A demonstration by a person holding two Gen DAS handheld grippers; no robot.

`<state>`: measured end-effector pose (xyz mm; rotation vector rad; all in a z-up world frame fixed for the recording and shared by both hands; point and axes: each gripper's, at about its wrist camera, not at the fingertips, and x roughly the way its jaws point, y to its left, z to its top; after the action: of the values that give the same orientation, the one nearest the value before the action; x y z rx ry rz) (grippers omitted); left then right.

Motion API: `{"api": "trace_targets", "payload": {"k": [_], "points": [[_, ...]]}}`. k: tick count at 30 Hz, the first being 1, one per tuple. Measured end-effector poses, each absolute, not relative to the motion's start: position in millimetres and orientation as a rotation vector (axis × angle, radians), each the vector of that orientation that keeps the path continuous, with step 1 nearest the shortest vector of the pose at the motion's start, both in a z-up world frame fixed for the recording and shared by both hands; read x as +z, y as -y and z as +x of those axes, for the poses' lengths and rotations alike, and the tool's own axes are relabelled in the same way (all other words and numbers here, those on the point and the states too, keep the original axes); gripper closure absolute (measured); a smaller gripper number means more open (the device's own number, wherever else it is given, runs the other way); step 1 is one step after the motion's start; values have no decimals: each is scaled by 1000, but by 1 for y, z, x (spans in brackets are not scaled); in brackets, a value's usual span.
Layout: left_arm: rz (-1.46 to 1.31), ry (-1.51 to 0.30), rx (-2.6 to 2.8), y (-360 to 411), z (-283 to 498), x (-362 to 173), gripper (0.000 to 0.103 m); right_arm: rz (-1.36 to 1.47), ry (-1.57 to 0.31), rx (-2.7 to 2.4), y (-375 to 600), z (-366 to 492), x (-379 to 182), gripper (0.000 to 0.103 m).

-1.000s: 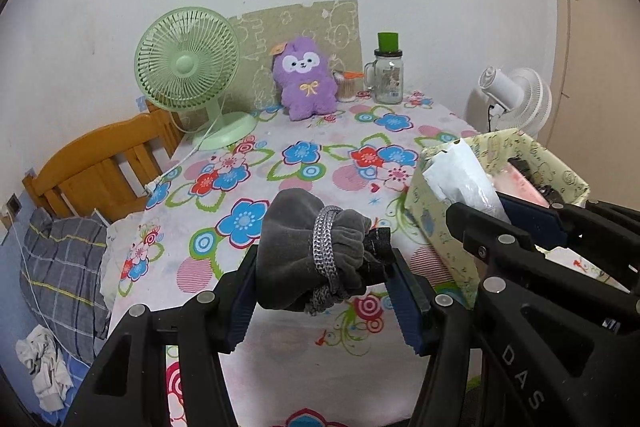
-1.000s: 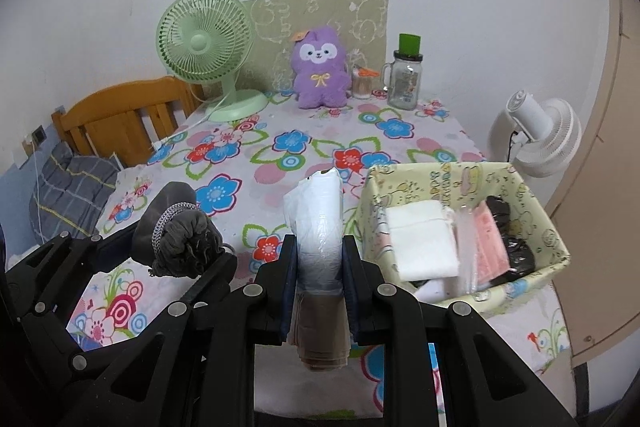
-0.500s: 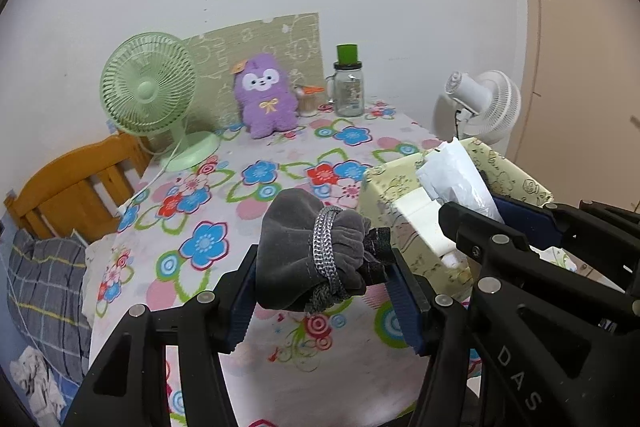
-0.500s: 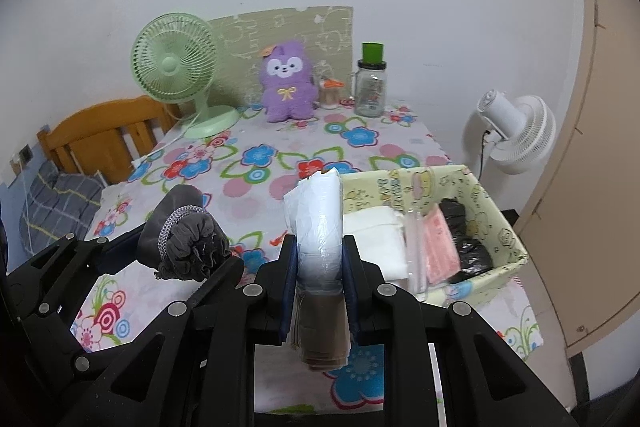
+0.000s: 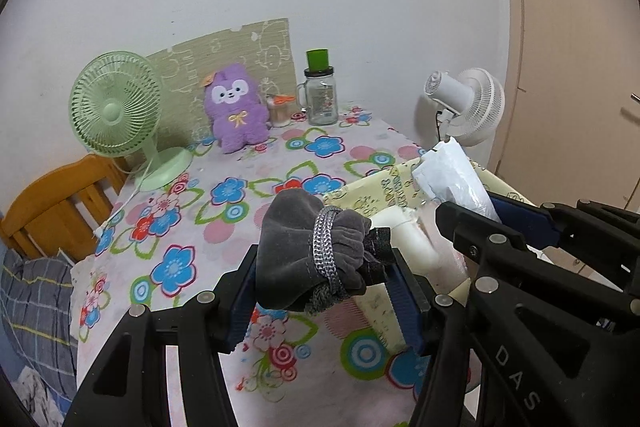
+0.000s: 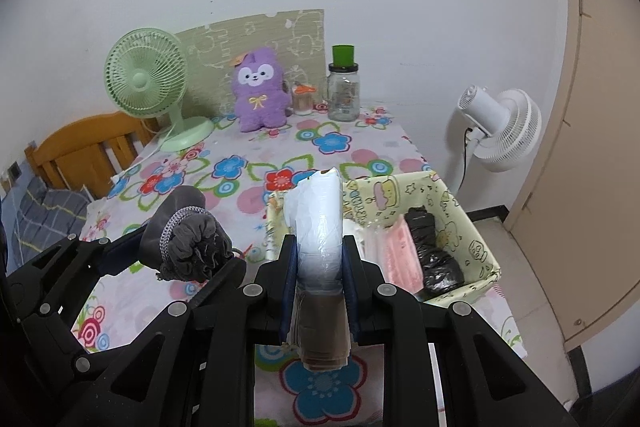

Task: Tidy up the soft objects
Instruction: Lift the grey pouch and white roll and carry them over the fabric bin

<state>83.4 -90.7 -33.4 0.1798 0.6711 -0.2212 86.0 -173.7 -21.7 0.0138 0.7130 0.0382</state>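
My left gripper (image 5: 324, 283) is shut on a grey velvet pouch (image 5: 304, 259) tied with a silvery cord, held above the flowered table near the left side of the basket. The pouch also shows in the right wrist view (image 6: 184, 239). My right gripper (image 6: 318, 267) is shut on a roll of white plastic bags (image 6: 318, 223), held upright just in front of the pale yellow patterned basket (image 6: 460, 223). The basket holds a white folded item, a pink packet (image 6: 400, 251) and a black bundle (image 6: 432, 251). A purple plush toy (image 6: 260, 91) sits at the table's far end.
A green desk fan (image 6: 148, 87), a glass jar with a green lid (image 6: 344, 87) and a small cup stand at the far edge by the wall. A white floor fan (image 6: 500, 127) stands right of the table, a wooden chair (image 6: 80, 151) on the left.
Both grippers have risen and drawn back to the right with their loads still held, so the basket now sits closer beneath them and more of the room shows.
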Motion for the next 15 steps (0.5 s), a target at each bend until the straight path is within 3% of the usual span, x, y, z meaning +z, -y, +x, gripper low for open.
{"api": "trace_targets", "payload": {"k": [15], "points": [[201,-694,-278,132,109,-39,41,52,-726,2,212,108,-28,79]]}}
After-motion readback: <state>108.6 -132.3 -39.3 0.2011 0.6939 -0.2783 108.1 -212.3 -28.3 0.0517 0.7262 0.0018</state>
